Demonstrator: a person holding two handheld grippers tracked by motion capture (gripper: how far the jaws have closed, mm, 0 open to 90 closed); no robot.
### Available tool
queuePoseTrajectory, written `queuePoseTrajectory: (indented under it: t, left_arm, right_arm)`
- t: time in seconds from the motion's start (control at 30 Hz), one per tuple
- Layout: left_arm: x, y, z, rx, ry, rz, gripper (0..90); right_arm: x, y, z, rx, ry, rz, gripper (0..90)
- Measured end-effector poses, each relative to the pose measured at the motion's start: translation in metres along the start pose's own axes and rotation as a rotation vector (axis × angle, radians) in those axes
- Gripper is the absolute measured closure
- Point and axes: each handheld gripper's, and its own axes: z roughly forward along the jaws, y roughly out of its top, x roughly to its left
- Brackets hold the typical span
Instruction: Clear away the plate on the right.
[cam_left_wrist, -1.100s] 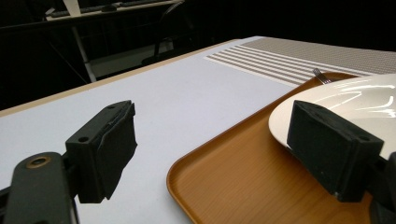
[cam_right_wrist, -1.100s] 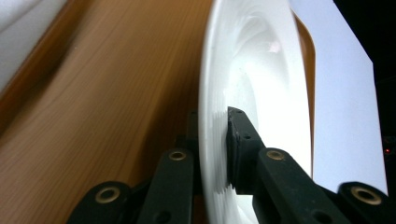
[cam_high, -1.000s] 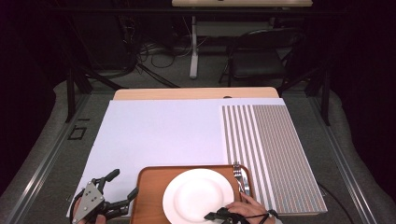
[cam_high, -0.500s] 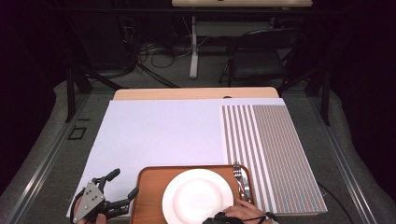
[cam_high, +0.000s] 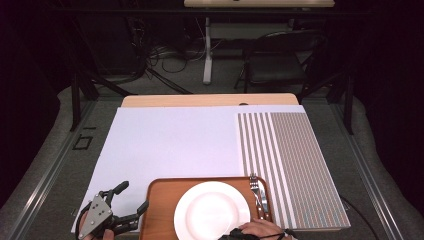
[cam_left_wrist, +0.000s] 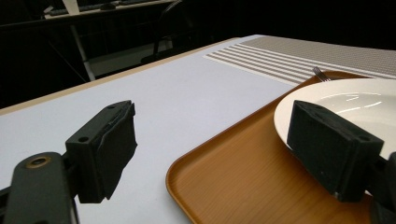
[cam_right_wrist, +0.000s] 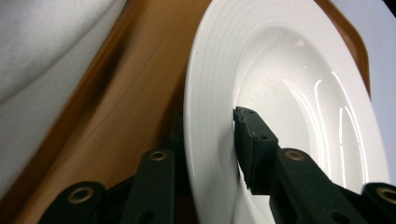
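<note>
A white plate (cam_high: 212, 212) lies on a brown wooden tray (cam_high: 160, 200) at the table's near edge, and a fork (cam_high: 259, 192) rests on the tray's right side. My right gripper (cam_right_wrist: 210, 121) straddles the plate's (cam_right_wrist: 289, 107) near rim. One jaw is over the well and the other is under the rim. Its jaws have just been opening, and the upper pad (cam_right_wrist: 250, 140) stands slightly off the rim. Its hand (cam_high: 260, 230) enters from the bottom edge. My left gripper (cam_high: 134, 196) is open and holds nothing, just left of the tray (cam_left_wrist: 224, 177).
A white sheet (cam_high: 175, 145) covers most of the table, with a striped placemat (cam_high: 295, 165) on its right half. A chair (cam_high: 280, 65) and cables sit on the dark floor beyond the far edge. White cloth (cam_right_wrist: 37, 56) lies close beside the tray.
The right hand has shifted a little at the bottom edge. The plate, tray, fork and left gripper stay where they were.
</note>
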Motion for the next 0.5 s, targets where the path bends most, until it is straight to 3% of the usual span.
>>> queuePoseTrajectory:
  t: [0.13,0.2,0.23,0.4,0.5]
  left_arm:
    - [-0.0002,-0.0001,0.0005,0.001,0.0,0.0,15.2]
    - [-0.0002,-0.0001,0.0001,0.001,-0.002,0.0,15.2]
    - [-0.0003,-0.0001,0.0,0.0,0.0,-0.001,15.2]
    - [-0.0001,-0.0001,-0.0002,-0.001,0.0,-0.001,15.2]
    - [0.0,-0.0001,-0.0001,-0.001,-0.001,0.0,15.2]
  right_arm:
    - [0.0014,-0.0009,0.0026,0.001,0.024,0.018,63.8]
    - [0.0018,-0.0014,0.0053,-0.022,0.057,0.025,61.6]
    - [0.0033,-0.0011,0.005,-0.003,0.055,0.026,61.8]
    - [0.0025,-0.0021,0.0056,-0.022,0.057,0.049,58.1]
    - [0.002,-0.0017,0.0035,-0.006,0.046,0.05,53.3]
